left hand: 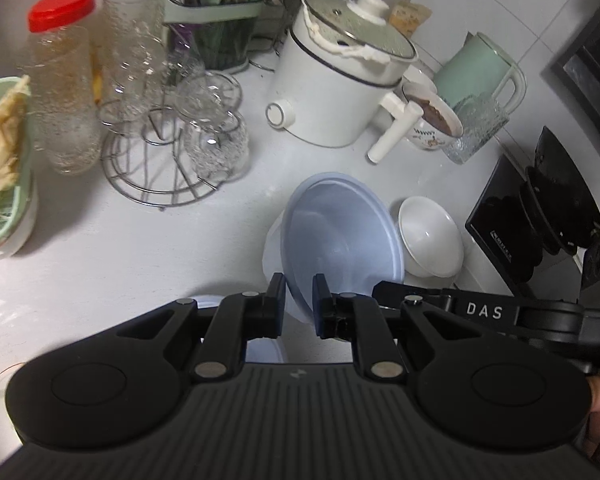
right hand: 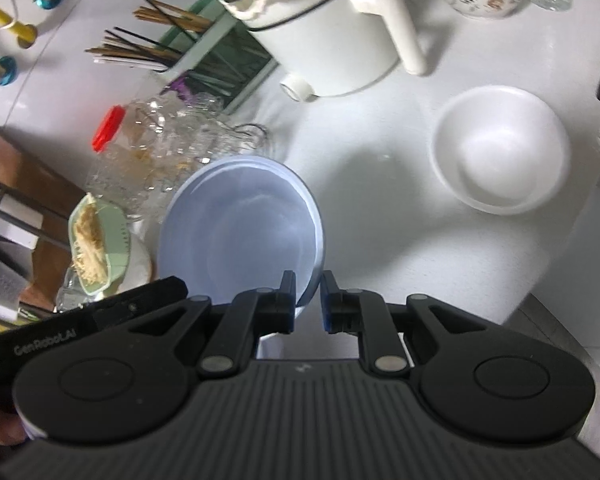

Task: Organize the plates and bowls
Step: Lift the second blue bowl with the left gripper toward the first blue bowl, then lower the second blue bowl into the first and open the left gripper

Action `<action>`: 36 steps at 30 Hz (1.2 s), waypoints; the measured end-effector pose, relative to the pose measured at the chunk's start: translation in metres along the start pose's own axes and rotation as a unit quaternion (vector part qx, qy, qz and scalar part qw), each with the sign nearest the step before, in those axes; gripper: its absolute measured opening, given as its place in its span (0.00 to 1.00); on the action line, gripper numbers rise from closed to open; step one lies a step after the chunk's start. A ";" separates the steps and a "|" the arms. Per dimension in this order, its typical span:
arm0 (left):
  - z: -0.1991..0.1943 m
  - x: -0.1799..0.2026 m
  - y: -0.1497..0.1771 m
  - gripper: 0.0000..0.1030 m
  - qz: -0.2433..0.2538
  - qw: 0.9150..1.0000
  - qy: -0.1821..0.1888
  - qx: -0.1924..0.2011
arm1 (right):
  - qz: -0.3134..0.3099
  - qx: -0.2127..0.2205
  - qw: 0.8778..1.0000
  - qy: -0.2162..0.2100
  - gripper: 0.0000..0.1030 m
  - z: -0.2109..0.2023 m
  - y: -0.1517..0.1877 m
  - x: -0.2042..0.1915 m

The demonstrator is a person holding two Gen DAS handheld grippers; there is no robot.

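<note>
- The left gripper (left hand: 297,300) and the right gripper (right hand: 308,300) each pinched the rim of the same blue bowl (left hand: 342,236), one on each side.
- The blue bowl hung tilted just ahead of both grippers, above the counter (left hand: 100,264); whether it touched the counter, I could not tell.
- A white bowl (right hand: 500,152) stood alone further ahead and to the right of the right gripper, not yet stacked.
- It seemed the work was in its middle: one bowl was in hand, and the white one was left to gather.
- Both grippers pointed steeply down at the counter, close beside each other.
- The pot (left hand: 332,92) and the glasses (left hand: 204,132) stood behind, well apart.
</note>
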State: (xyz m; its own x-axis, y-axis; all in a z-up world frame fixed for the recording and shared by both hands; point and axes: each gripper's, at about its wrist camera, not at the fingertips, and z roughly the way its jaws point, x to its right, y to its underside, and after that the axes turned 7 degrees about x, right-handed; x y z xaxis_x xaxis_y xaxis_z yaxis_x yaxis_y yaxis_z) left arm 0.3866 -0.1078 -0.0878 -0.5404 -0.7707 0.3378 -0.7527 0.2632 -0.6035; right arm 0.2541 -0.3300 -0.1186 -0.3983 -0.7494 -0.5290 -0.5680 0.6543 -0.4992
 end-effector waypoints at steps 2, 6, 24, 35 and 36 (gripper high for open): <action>-0.010 -0.003 0.001 0.16 -0.008 1.000 -0.002 0.010 | -0.010 -0.001 1.000 -0.007 0.15 0.001 -0.002 -0.006; -0.025 -0.011 0.005 0.16 -0.026 0.999 -0.013 0.026 | -0.033 -0.008 0.999 -0.022 0.15 0.003 -0.005 -0.020; -0.053 -0.041 0.061 0.16 -0.144 0.987 -0.053 0.052 | -0.134 -0.081 0.987 -0.037 0.15 0.021 0.009 -0.058; -0.050 -0.055 0.094 0.16 -0.198 0.976 -0.087 0.037 | -0.178 -0.125 0.975 -0.037 0.15 0.035 0.032 -0.068; -0.050 -0.056 0.096 0.16 -0.201 0.975 -0.090 0.036 | -0.183 -0.126 0.974 -0.037 0.15 0.036 0.034 -0.069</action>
State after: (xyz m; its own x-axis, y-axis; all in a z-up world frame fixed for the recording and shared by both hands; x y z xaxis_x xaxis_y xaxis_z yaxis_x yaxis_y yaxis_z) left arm 0.3261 -0.0108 -0.1287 -0.1275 -0.8941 0.4293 -0.8582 -0.1176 -0.4997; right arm 0.2882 -0.2526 -0.1234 -0.0877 -0.9124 -0.3998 -0.8246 0.2916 -0.4848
